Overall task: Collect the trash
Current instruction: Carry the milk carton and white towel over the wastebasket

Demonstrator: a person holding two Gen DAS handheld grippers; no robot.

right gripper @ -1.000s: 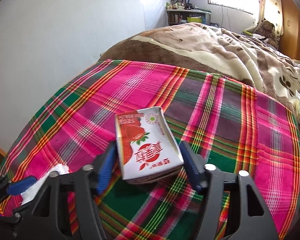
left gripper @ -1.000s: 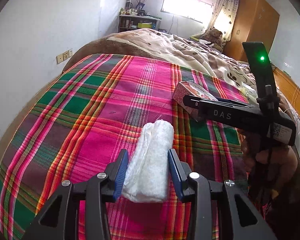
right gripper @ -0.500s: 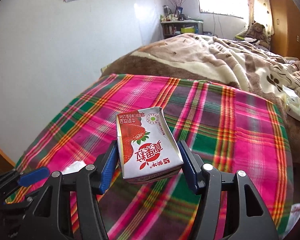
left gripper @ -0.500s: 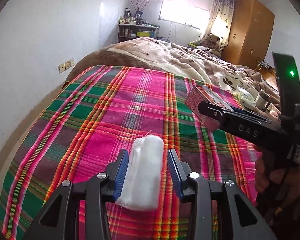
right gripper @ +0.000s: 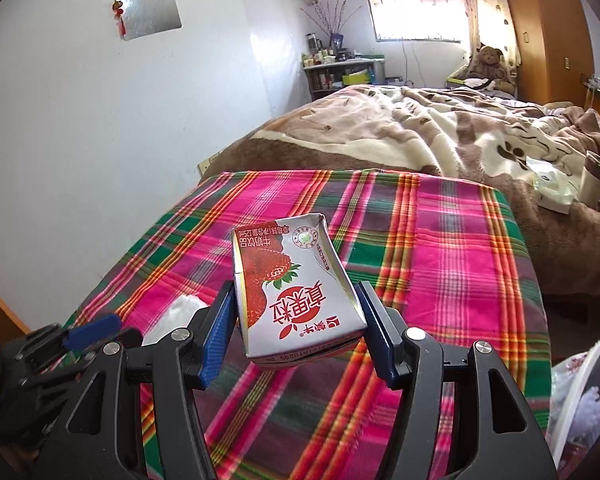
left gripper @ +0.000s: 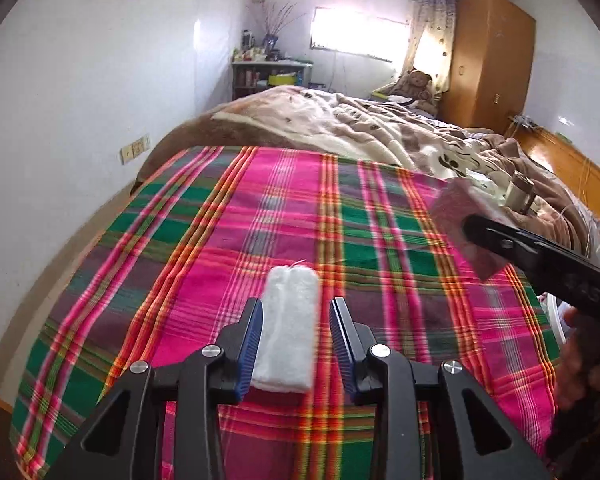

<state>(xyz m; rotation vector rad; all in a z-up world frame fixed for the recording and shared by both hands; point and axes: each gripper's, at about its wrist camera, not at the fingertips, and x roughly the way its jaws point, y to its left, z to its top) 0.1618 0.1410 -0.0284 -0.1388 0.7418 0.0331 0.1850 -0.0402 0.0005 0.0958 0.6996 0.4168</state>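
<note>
A white wad of tissue (left gripper: 290, 332) hangs above the plaid blanket (left gripper: 260, 220) between the blue pads of my left gripper (left gripper: 296, 308). Its jaws are closing on the wad, which is squeezed narrow. My right gripper (right gripper: 296, 292) is shut on a crushed strawberry milk carton (right gripper: 284, 276), also held clear of the bed. In the left wrist view the right gripper (left gripper: 540, 252) passes at the right edge with the blurred carton (left gripper: 456, 216) at its tip. The right wrist view shows the left gripper's fingers (right gripper: 96, 328) and the tissue (right gripper: 176, 312) at lower left.
A brown and cream quilt (left gripper: 340, 128) covers the far half of the bed. On it lie a metal flask (right gripper: 592, 176) and a white packet (right gripper: 552, 196). A white-rimmed container (right gripper: 580, 392) with trash shows at lower right. A white wall runs along the left.
Both grippers have risen off the bed with their loads. The right gripper has drifted to the right in the left wrist view. The left jaws have narrowed on the tissue.
</note>
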